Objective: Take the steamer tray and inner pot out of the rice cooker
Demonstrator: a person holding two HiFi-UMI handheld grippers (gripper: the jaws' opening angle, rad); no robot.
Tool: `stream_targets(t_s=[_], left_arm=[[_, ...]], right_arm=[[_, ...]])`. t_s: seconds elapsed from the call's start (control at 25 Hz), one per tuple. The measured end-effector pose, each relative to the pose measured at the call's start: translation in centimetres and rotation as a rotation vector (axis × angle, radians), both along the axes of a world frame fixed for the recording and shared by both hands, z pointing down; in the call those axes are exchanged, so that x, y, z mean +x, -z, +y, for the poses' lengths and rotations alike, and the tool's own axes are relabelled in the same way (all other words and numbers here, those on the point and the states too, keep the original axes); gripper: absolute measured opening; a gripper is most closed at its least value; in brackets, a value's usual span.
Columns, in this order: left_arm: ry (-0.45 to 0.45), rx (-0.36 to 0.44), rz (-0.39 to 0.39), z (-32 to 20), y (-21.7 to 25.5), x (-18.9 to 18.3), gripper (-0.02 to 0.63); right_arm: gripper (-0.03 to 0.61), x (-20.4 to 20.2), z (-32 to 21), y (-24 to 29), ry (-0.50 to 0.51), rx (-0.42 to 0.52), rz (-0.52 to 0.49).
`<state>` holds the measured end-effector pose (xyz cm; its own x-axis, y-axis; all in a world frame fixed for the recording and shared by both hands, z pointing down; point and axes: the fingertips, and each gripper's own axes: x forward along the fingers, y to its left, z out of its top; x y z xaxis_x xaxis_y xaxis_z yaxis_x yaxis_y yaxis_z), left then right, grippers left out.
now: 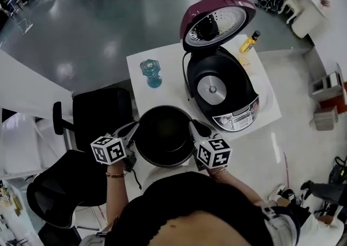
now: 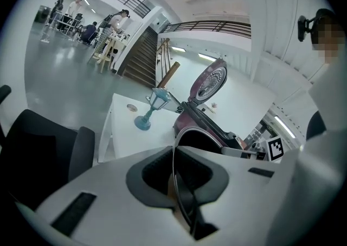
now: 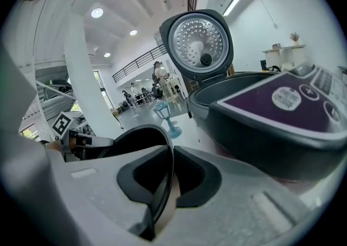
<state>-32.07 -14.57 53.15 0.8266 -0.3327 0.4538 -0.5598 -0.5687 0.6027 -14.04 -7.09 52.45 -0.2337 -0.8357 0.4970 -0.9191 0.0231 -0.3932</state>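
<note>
At the near edge of the white counter [image 1: 162, 63], the black inner pot [image 1: 164, 135] sits between the two grippers. It is out of the rice cooker [image 1: 225, 90] and in front of it, close to the person. The pot is round and dark inside, and its open top faces up. It is not clear if its bottom touches the counter.

The left gripper [image 1: 134, 127] is on the left side of the pot. In the left gripper view, its two jaws are pressed tight on the thin rim of the pot [image 2: 200, 142], one jaw inside and one outside. The left gripper [image 2: 174, 155] pinches the rim.

The right gripper [image 1: 193, 127] is on the right side of the pot. In the right gripper view, its jaws squeeze the rim the same way, with the edge of the pot [image 3: 135, 139] running up between them. The right gripper [image 3: 171, 161] pinches the rim too.

The rice cooker stands further back on the counter, to the right. Its purple lid [image 1: 217, 20] is wide open and tips back. Inside the cooker is a silver round plate [image 1: 212, 89] at the bottom. The buttons are on the front, facing the person.

A blue lamp [image 1: 152, 71] stands upright on the counter, left of the cooker and well apart from the pot. A yellow bottle [image 1: 249, 41] is at the far side of the counter, behind the cooker. A black chair [image 1: 100, 112] is beside the counter on the left.
</note>
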Motion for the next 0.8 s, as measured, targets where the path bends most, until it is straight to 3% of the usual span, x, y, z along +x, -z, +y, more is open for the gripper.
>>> stream_targets(t_s=[0.52, 0.8], left_arm=[[-0.021, 0.034, -0.044, -1.7, -1.4, 1.1, 0.021], [0.029, 0.071, -0.004, -2.2, -1.2, 1.4, 0.022]], right_arm=[[0.034, 0.5, -0.3, -2.2, 0.008, -0.047, 0.109], [0.038, 0.4, -0.3, -2.2, 0.033, -0.039, 0.172]])
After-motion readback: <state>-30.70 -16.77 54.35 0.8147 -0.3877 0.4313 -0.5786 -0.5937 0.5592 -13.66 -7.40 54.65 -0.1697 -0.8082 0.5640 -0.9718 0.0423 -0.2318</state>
